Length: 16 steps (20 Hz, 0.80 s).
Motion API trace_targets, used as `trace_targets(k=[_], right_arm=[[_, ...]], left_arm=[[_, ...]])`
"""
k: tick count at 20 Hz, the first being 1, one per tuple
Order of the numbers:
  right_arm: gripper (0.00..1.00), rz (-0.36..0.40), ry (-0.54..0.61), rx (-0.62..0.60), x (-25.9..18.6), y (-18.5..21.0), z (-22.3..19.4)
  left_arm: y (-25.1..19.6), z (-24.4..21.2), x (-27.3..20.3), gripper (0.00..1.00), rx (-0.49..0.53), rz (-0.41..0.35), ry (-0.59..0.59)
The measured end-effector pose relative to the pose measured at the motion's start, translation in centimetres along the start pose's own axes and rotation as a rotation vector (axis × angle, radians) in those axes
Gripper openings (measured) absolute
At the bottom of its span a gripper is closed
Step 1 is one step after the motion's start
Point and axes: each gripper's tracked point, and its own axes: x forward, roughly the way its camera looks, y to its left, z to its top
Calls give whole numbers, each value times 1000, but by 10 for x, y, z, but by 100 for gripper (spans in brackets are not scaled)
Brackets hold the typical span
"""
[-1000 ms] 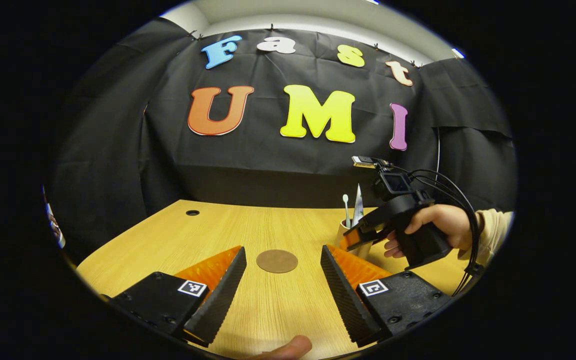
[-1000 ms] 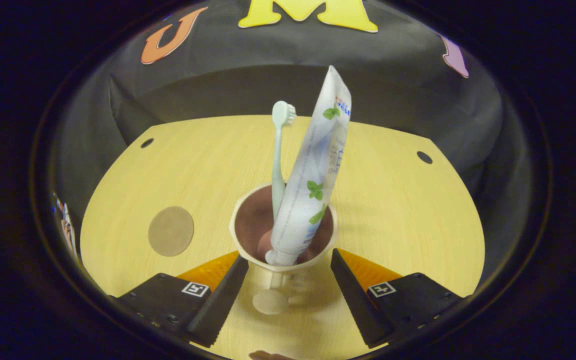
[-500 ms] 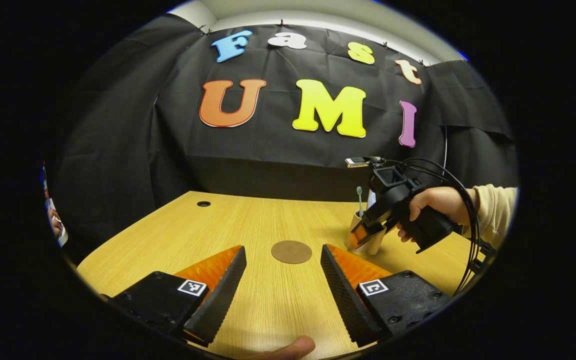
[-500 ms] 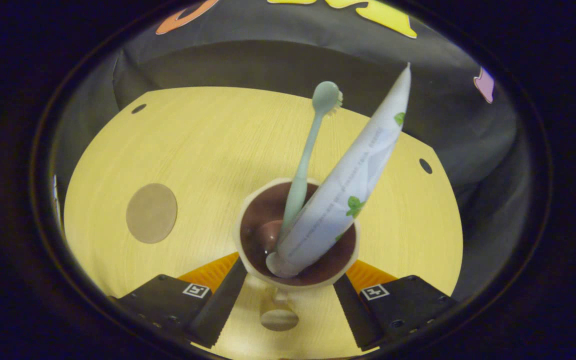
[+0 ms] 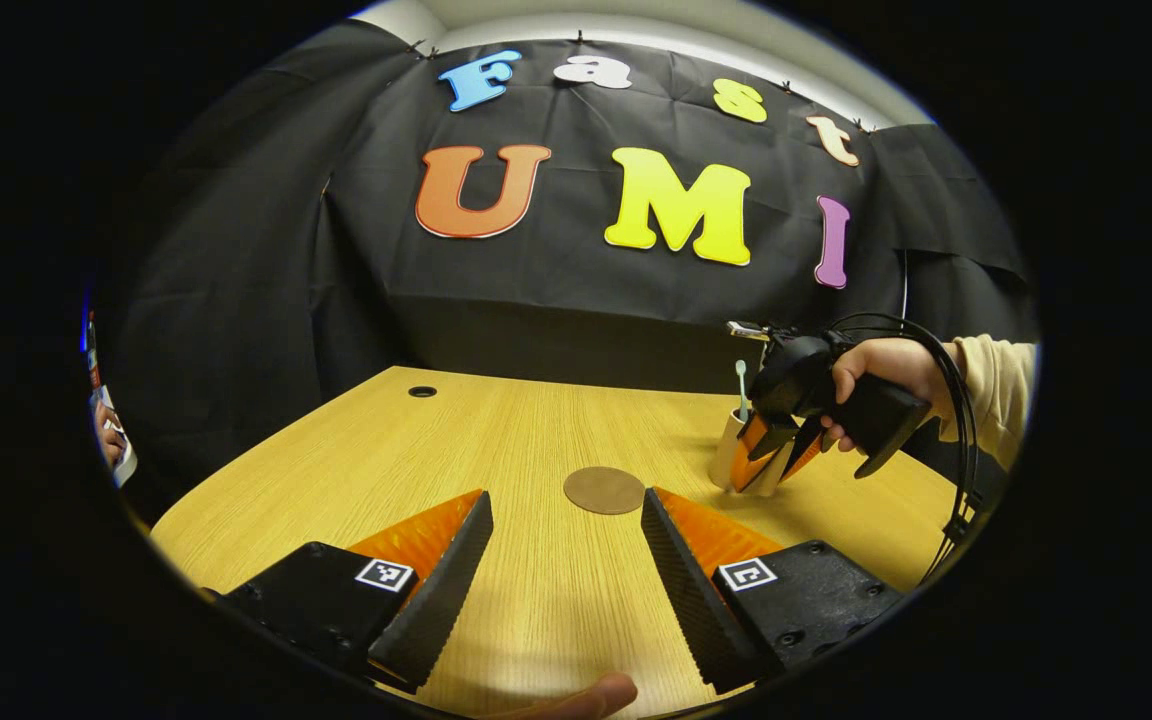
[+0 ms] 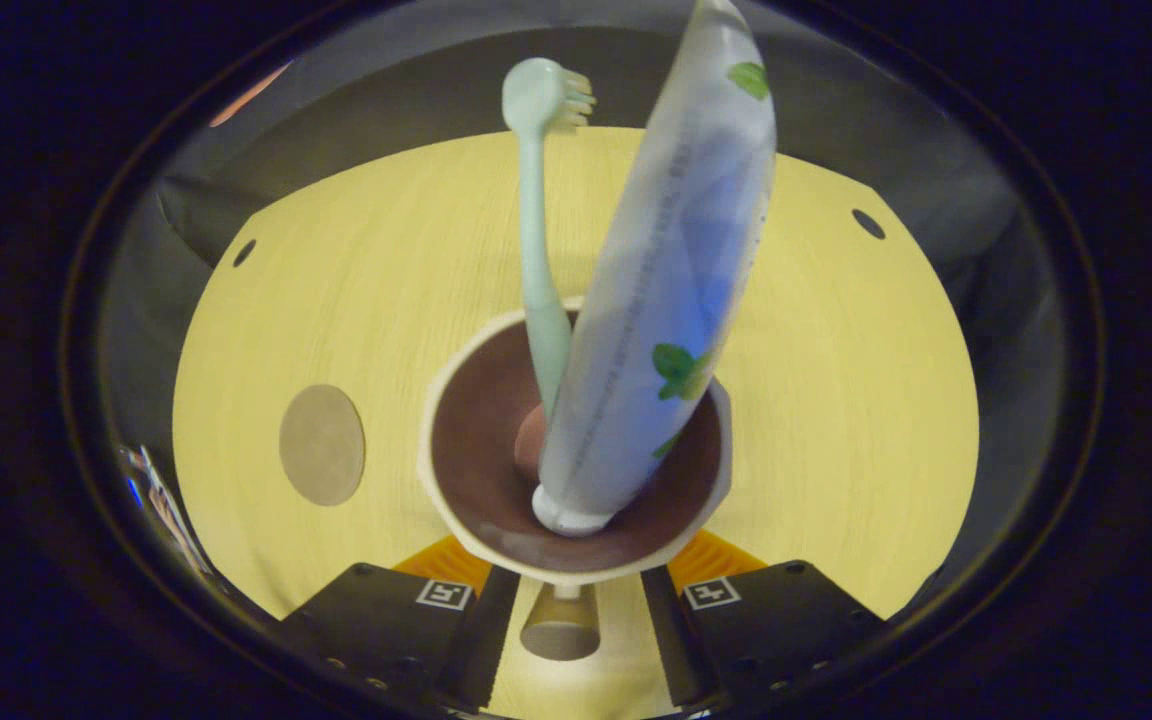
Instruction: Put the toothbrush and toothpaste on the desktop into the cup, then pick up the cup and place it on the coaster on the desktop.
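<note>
- Left gripper [image 5: 561, 580], left gripper view: fingers spread wide, nothing between them, hovering low over the desktop [image 5: 496, 440]. Coaster [image 5: 604, 490] lies just ahead, bare.
- Same view, farther right: right gripper [image 5: 774, 455], held by a hand [image 5: 881, 370], reaches down around the cup [image 5: 736, 455]. Cup stands on the desktop right of the coaster, near but not touching it.
- Right gripper view: fingers sit narrow on both sides of the cup [image 6: 576, 470], below its rim; contact itself is hidden, so can't tell if the grip is made.
- Toothbrush [image 6: 536, 250] and toothpaste [image 6: 666, 280] both stand in the cup, leaning.
- Handling, my read: cup looks light, rigid, smooth; load is top-heavy. Hold mid-wall and keep it upright.
- Room: open desktop between cup and coaster [image 6: 321, 445]; edges well apart.
</note>
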Motion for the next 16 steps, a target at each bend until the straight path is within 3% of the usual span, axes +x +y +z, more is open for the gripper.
trace_targets(k=[7,10,16], right_arm=[[57,-37,0,-4,0,2,4],[28,-31,2,0,0,3,7],[27,-33,-18,21,-2,-1,3]], left_arm=[[6,-8,-1,95,-8,10,14],[6,-10,-1,95,-9,8,18],[3,-11,-4,95,14,5,12]])
